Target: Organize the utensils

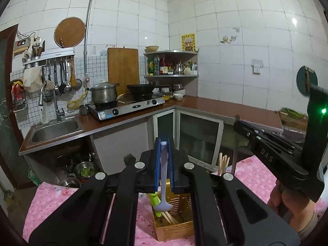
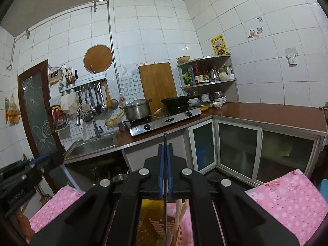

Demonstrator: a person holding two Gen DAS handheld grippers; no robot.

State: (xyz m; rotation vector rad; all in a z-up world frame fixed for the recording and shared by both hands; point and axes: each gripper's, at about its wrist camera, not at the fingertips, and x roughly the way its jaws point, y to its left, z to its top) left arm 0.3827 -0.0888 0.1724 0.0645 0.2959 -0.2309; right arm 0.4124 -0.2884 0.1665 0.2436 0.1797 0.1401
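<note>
Left gripper (image 1: 164,153) jaws clamped on pale-blue plastic ladle (image 1: 163,184) above gold perforated holder (image 1: 174,221); right gripper (image 2: 165,155) jaws on thin metal utensil (image 2: 165,184), bowl seen only there.

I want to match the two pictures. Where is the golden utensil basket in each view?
Left wrist view: the golden basket is at bottom centre, below the left gripper, which holds a pale blue spoon.
Right wrist view: the golden basket is at the bottom edge, mostly hidden behind the right gripper.
Shared landmark: the steel pot on the stove.
</note>
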